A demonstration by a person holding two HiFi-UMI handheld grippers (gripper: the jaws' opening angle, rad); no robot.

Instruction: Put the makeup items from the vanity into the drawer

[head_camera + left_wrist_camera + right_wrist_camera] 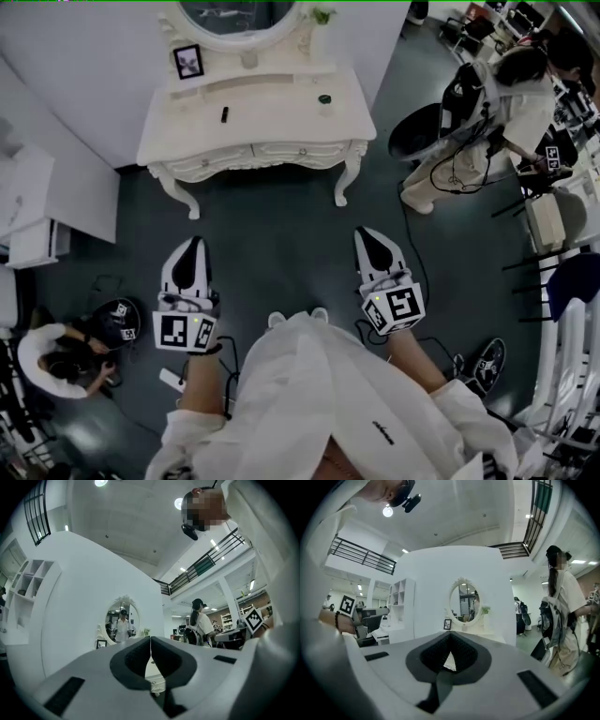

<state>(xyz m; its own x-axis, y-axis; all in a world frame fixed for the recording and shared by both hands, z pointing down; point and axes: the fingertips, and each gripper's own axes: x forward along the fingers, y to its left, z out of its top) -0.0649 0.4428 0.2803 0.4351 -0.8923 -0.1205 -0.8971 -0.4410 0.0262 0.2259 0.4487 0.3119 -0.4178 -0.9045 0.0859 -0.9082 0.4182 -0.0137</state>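
**We face the vanity (pixel 281 105) from well back, both tools clenched on nothing**

Our left gripper (pixel 192 248), jaws pressed together and empty, points nearly straight at the small dark stick (pixel 224 114). The stick lies on the vanity with its long axis running away from us. The small green pot (pixel 324 98) sits further right, ahead of our right gripper (pixel 372 239), which is likewise closed and empty. The drawers (pixel 208 165) below look closed.
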